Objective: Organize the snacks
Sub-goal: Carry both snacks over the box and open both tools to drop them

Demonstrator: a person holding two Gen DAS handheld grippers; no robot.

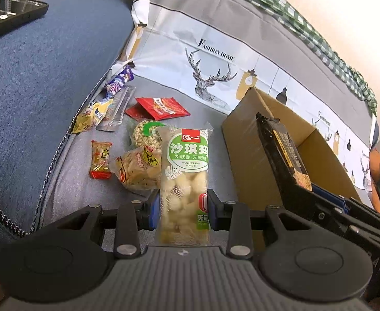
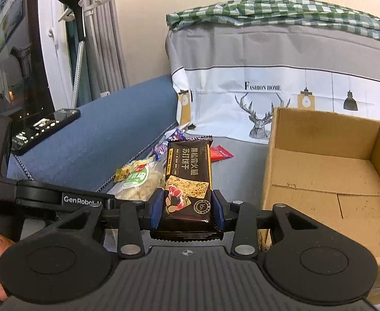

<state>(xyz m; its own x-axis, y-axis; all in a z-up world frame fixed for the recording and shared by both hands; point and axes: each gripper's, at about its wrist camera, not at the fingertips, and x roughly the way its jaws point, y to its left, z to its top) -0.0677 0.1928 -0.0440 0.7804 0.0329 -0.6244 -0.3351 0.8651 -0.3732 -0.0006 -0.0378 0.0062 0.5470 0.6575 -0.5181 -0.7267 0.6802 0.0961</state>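
Cardboard box (image 2: 327, 171) is your landmark: your right gripper (image 2: 187, 207) clamps the black cracker pack (image 2: 188, 173) just left of it, your left gripper (image 1: 183, 207) clamps the sachima pack (image 1: 184, 176) further left. Either long wrapper could snag the box's rim.

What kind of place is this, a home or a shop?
Most likely a home living room. The snacks lie on a sofa seat beside a blue armrest, a phone rests on it, and curtains hang behind.
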